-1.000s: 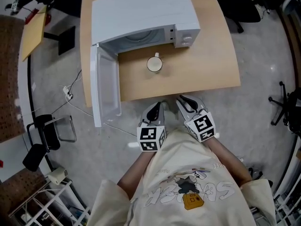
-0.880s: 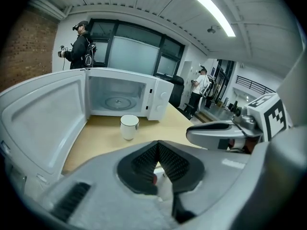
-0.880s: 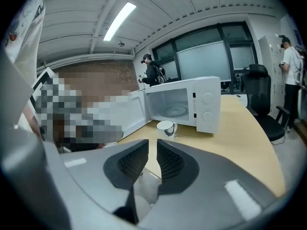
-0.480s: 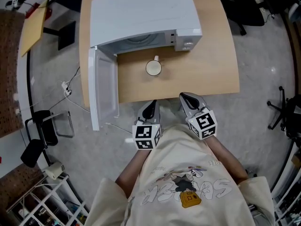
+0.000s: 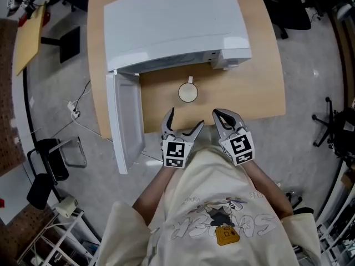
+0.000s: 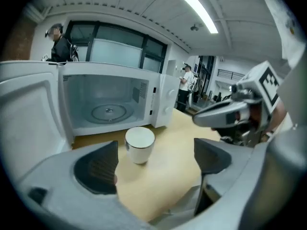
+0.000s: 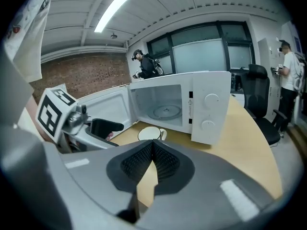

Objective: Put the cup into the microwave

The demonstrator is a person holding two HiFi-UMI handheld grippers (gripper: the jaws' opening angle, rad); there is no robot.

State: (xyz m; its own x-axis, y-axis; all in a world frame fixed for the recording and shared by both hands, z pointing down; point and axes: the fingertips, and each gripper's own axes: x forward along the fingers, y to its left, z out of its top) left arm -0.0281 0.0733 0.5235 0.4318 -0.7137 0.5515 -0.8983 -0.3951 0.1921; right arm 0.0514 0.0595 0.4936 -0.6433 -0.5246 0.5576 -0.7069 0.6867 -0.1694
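A white cup with a dark rim stands upright on the wooden table, just in front of the white microwave. The microwave door hangs open to the left; its glass turntable is bare. My left gripper is over the table's near edge, short of the cup; its jaws are opening wide with nothing between them. My right gripper sits beside it, shut and empty, pads pressed together. The cup shows beyond them.
Office chairs stand past the table at upper right, and a black chair at lower left. A cable lies on the floor by the door. People stand far back in the room.
Both grippers have moved forward to the table's near edge, closer to the cup. The left gripper's jaws, shut before, now stand wide apart. The right gripper stays shut.
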